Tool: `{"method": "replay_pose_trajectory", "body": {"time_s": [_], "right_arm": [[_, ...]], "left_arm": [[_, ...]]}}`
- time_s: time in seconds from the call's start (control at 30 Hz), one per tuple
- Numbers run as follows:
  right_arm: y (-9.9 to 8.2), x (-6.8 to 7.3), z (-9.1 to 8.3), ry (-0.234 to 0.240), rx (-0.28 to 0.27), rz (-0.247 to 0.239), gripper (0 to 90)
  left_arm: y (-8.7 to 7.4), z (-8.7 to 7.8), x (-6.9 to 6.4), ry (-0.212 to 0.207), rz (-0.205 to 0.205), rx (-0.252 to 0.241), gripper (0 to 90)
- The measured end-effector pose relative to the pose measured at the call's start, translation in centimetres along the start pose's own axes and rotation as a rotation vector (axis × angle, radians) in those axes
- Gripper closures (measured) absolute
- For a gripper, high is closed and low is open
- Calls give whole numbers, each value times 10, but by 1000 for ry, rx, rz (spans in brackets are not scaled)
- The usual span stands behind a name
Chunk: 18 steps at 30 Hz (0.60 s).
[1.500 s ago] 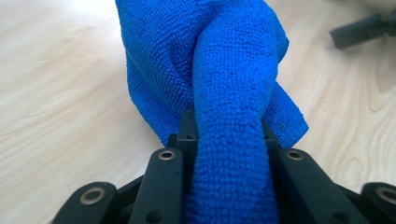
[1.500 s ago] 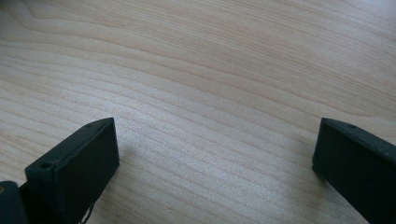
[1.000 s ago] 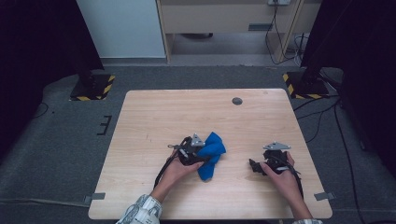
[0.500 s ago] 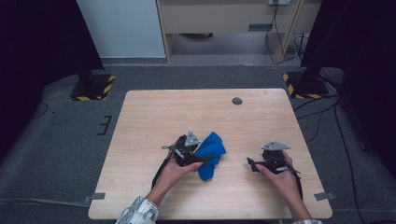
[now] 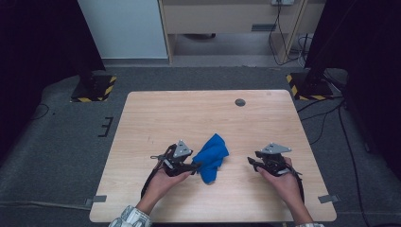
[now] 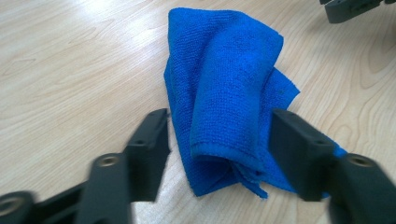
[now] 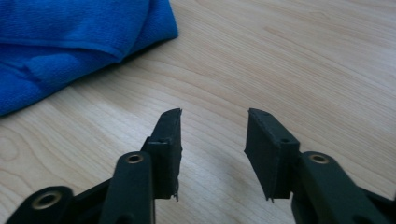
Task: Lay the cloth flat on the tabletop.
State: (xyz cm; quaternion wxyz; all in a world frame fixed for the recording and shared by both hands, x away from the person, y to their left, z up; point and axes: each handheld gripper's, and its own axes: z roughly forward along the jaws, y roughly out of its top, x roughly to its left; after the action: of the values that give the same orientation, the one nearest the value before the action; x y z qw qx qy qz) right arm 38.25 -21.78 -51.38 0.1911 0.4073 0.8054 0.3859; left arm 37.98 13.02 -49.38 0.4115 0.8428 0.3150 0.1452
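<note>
Since the earlier pictures, your left hand has carried its gripper a little toward two o'clock, and the cloth has bunched up taller beside it. You work on the wooden table [image 5: 156,113], and the blue cloth [image 5: 211,156] lies crumpled slightly toward five o'clock from its centre. Your left gripper [image 6: 219,140] has just been closing; its jaws stand on both sides of a cloth fold, apart from it, so nothing is gripped yet. Your right gripper [image 7: 212,140], at three o'clock from the cloth and well apart, has also been closing, on nothing. I think a pinch on the fold comes next.
</note>
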Motion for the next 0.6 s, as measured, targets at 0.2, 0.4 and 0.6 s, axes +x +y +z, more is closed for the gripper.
{"method": "replay_pose_trajectory", "body": {"time_s": [0.2, 0.4, 0.6], "right_arm": [[4, 9, 2, 44, -7, -33, 665], [10, 23, 3, 92, -11, -72, 738], [17, 35, 3, 135, -33, -96, 742]], "left_arm": [[1, 11, 0, 4, 15, 27, 623], [7, 10, 0, -8, 9, 1, 819], [16, -2, -1, -13, -11, -60, 824]]}}
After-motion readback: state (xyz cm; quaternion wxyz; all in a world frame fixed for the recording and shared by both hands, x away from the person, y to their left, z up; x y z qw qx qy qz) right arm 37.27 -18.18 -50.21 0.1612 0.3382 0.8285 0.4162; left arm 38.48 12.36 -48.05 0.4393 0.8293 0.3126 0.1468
